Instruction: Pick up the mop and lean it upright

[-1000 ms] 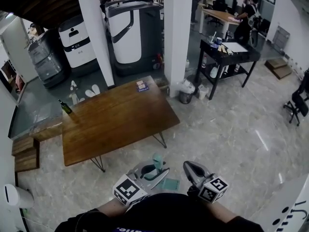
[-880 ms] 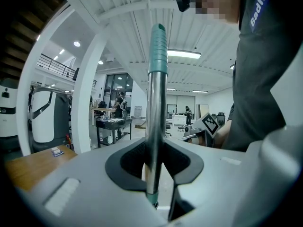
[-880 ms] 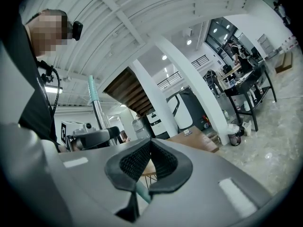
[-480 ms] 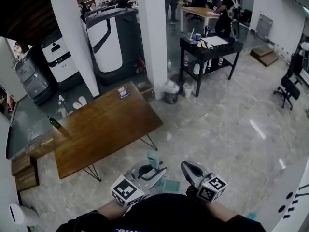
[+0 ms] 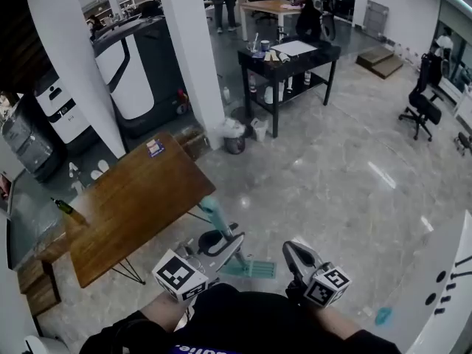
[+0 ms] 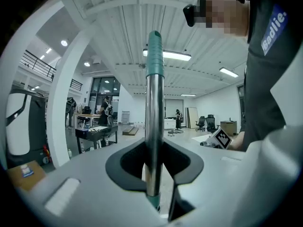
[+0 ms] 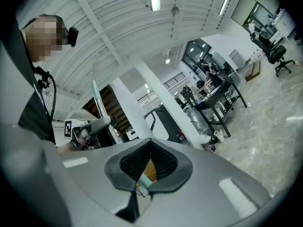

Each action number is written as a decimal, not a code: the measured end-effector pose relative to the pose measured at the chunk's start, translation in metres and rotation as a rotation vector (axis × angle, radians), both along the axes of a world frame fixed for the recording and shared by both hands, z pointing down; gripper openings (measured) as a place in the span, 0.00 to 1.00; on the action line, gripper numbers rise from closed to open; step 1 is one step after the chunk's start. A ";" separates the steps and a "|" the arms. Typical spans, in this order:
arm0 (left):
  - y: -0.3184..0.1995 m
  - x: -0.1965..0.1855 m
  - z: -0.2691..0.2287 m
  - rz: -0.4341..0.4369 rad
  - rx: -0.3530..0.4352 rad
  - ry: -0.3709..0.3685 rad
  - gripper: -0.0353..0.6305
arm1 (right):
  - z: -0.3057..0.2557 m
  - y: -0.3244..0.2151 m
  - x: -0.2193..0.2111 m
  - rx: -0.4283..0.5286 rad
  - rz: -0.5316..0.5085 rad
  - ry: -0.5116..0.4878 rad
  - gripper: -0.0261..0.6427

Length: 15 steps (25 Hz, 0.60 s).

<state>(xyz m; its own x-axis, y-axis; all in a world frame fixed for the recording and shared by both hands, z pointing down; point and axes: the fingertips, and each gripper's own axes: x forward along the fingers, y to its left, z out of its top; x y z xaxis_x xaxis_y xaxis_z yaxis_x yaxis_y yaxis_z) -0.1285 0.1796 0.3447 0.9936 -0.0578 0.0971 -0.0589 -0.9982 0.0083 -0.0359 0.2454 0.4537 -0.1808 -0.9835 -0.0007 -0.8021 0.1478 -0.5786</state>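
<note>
Beside wooden table (image 5: 125, 205), on pale stone floor (image 5: 332, 175): mop (image 5: 215, 214) tilted, head low by feet. Left gripper (image 6: 153, 171) clamped on bare metal pole; right gripper (image 7: 147, 171) closed, empty. Pole looks stiff, light, slick; teal grip likely the better hold.

There is one mop (image 5: 214, 211), and there are two claws, the left claw (image 6: 154, 167) and the right claw (image 7: 147, 167), each bearing one marker cube (image 5: 179, 276). Worktops number three: one wooden worktop (image 5: 140, 198), one black worktop (image 5: 323, 50) and one pale worktop (image 5: 269, 7) at the back. On the wooden worktop lie one bottle (image 5: 62, 206) and one small box (image 5: 155, 148). Two white pillars (image 5: 193, 57) rise from the floor, with three bulky machines (image 5: 136, 80) near them (one of them grey). There is one bin (image 5: 234, 144), one office chair (image 5: 422, 109), and two people (image 5: 310, 6) by the pale worktop.
</note>
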 end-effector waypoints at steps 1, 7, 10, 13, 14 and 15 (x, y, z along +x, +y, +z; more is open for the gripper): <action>-0.001 0.009 0.000 0.015 0.002 0.003 0.21 | -0.001 0.000 0.005 0.004 0.012 -0.015 0.05; -0.023 0.058 -0.005 0.090 -0.004 0.030 0.21 | 0.002 -0.014 0.042 -0.008 0.085 -0.058 0.05; -0.049 0.080 -0.005 0.105 -0.014 0.056 0.21 | 0.006 -0.034 0.064 -0.028 0.119 -0.042 0.05; -0.082 0.101 0.007 0.117 -0.040 0.065 0.21 | 0.008 -0.065 0.089 -0.054 0.148 -0.006 0.05; -0.093 0.107 0.012 0.122 -0.051 0.065 0.21 | 0.006 -0.078 0.097 -0.061 0.156 0.002 0.05; -0.106 0.112 0.018 0.127 -0.060 0.064 0.21 | 0.005 -0.092 0.103 -0.069 0.161 0.011 0.05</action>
